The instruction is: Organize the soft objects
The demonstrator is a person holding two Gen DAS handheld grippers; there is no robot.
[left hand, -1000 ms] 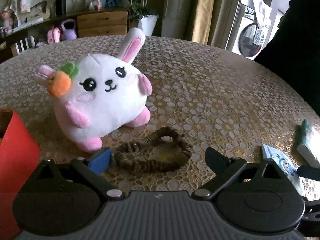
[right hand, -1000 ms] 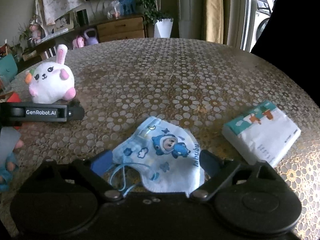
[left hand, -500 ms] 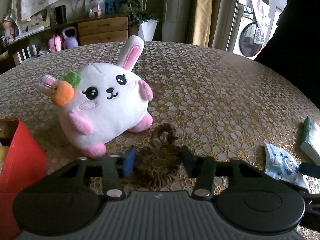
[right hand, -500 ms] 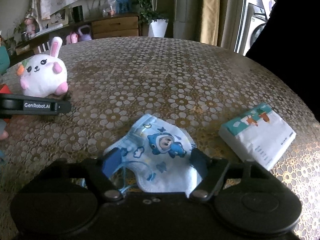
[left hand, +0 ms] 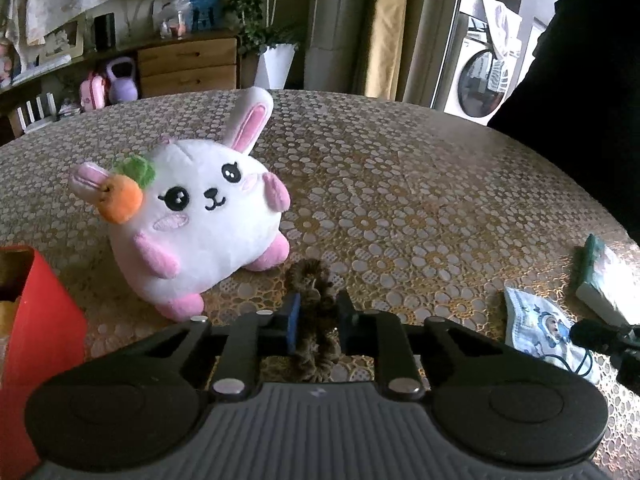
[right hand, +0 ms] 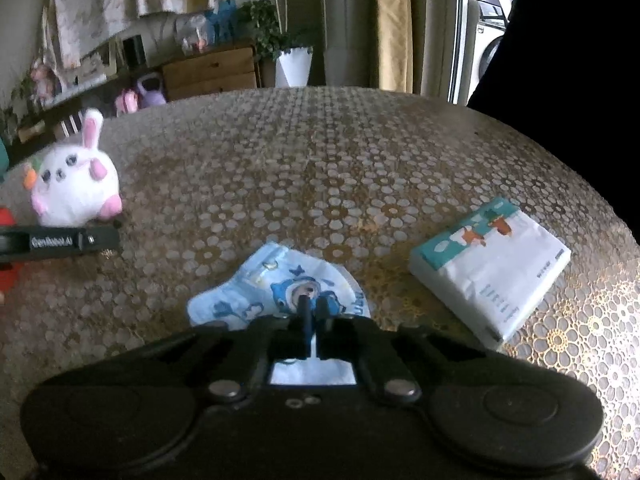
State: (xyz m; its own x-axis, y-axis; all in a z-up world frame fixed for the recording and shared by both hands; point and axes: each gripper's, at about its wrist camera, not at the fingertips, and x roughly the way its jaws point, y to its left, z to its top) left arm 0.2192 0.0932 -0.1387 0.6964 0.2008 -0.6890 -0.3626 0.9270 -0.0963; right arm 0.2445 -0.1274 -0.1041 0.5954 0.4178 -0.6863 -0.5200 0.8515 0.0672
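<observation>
My left gripper point(left hand: 318, 312) is shut on a brown fuzzy hair scrunchie point(left hand: 314, 280), squeezed upright between the jaws just above the table. A white plush rabbit point(left hand: 192, 216) with a carrot sits right behind it to the left. My right gripper point(right hand: 314, 312) is shut on a light blue child's face mask point(right hand: 260, 288) with a cartoon print; the mask lies on the table and also shows in the left wrist view point(left hand: 548, 328). The rabbit shows far left in the right wrist view point(right hand: 76, 184).
A red box point(left hand: 36, 344) stands at the near left. A white and teal tissue pack point(right hand: 492, 264) lies right of the mask. The left gripper's body point(right hand: 60, 240) reaches in at the left. The round table point(right hand: 320, 168) has a patterned cloth.
Both grippers went from wide open to shut: the left closed on the scrunchie, bunching it upright, and the right closed on the mask. Both views have risen slightly.
</observation>
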